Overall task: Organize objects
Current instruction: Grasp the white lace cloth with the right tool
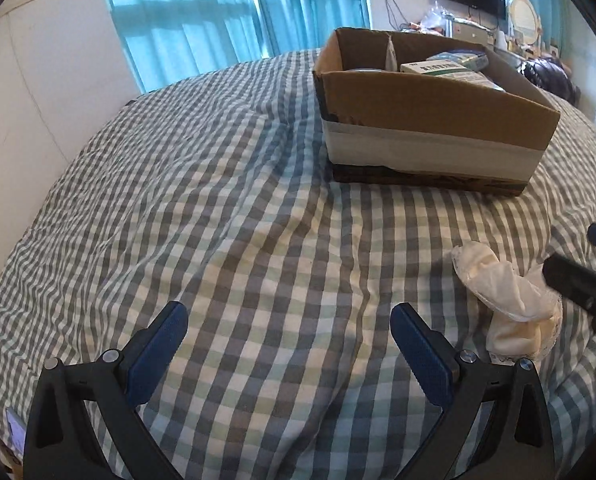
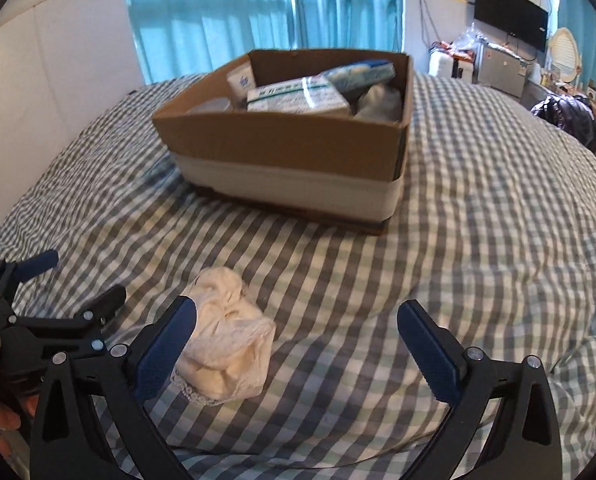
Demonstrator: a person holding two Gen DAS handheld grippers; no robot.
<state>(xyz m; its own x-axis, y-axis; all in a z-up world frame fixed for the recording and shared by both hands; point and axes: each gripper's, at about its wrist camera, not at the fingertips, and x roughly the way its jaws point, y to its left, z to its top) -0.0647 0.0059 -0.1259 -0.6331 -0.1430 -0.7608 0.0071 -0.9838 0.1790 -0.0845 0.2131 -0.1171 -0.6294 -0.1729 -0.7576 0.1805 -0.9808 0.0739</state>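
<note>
A crumpled white cloth [image 2: 226, 336] lies on the checked bedspread [image 2: 477, 240]. It also shows in the left wrist view [image 1: 509, 300] at the right. An open cardboard box [image 2: 298, 148] stands further back and holds medicine packets [image 2: 298, 98] and white fabric; it shows in the left wrist view [image 1: 429, 120] too. My right gripper [image 2: 298, 320] is open, its left finger [image 2: 166, 344] just beside the cloth. My left gripper [image 1: 290, 320] is open and empty over bare bedspread [image 1: 218, 200]. The left gripper also shows at the left edge of the right wrist view [image 2: 74, 284].
Blue curtains [image 2: 258, 12] hang behind the bed. A white wall [image 1: 38, 80] runs along the left. A TV [image 2: 509, 12], a cluttered dresser and a dark bag [image 2: 569, 116] stand at the far right.
</note>
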